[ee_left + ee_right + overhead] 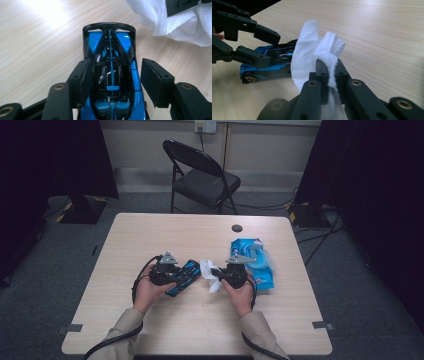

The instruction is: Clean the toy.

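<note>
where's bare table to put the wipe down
Bare patches: the far half of the table behind the car, up to the small dark disc; the left side; the near strip by the sleeves. Crowded: middle right, around the car, wipe and blue pack.

high view: you look forward and down from above your side, whole table, far | left gripper view: close, straight down the toy car, wipe at 1 o'clock | right gripper view: close, low, wipe centre, car at 9 o'clock | shared: car, wipe
</note>
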Tool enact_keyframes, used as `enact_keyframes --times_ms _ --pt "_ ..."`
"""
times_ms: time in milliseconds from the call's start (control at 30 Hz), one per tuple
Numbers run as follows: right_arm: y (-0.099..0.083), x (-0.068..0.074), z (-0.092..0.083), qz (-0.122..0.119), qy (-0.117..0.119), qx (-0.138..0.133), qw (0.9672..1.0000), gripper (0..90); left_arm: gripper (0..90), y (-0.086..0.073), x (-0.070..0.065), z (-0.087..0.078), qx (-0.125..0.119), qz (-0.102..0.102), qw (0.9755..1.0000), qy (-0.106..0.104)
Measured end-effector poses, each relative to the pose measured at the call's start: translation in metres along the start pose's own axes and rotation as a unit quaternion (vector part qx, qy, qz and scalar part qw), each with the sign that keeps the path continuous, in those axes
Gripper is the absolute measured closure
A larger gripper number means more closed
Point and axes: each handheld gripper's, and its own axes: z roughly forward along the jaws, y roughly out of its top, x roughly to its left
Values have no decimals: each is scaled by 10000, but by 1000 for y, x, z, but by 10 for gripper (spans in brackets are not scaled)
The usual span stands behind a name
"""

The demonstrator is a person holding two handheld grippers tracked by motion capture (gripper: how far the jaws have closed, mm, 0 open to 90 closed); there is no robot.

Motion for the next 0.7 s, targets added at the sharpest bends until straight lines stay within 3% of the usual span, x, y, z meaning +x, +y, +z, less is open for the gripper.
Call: enact_keyframes --times_ms 133,367,700 --pt "-1 0 0 10 -16 31 10000 861 471 -2 0 2 -36 156 9998 133" --pt "-5 2 5 19 -75 132 9999 856 506 -2 0 2 -32 164 9997 177" --pt "-8 12 23 -177 -443 298 9984 855 510 -3 -1 2 -48 108 9997 222"
